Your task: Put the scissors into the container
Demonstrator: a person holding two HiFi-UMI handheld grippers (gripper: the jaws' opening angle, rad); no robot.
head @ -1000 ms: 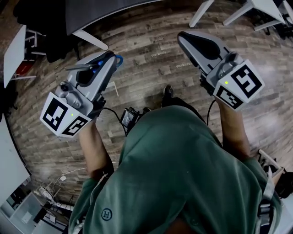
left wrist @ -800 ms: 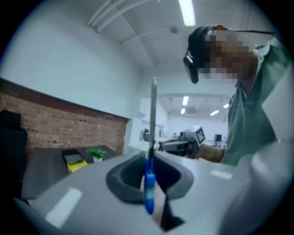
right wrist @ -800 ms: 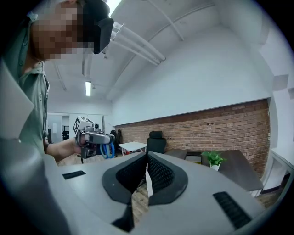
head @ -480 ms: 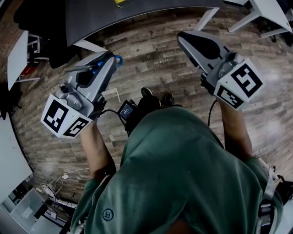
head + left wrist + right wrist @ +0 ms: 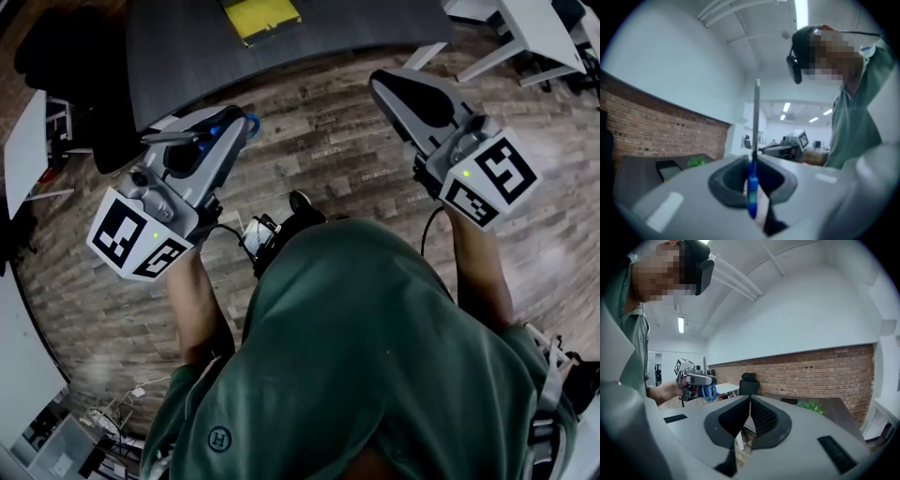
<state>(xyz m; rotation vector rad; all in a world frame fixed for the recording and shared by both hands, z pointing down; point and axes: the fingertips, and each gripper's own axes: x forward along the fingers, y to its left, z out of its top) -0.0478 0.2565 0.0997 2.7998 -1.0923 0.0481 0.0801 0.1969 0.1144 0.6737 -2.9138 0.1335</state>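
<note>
The scissors (image 5: 756, 122) stand blade-up, pinched at their blue handles in my left gripper (image 5: 223, 127). My right gripper (image 5: 749, 401) is closed on nothing. A dark table (image 5: 178, 37) carrying a yellow object (image 5: 261, 17) has just come into view ahead, so I judge I'm nearing the drop-off.

I'm in an office: long brick wall (image 5: 820, 371), black office chair (image 5: 749, 383), big dark surface (image 5: 356, 28) with a green plant (image 5: 811, 405), white desks (image 5: 539, 19) around, ceiling strip light (image 5: 681, 325), wood-plank floor (image 5: 319, 141) underfoot.
</note>
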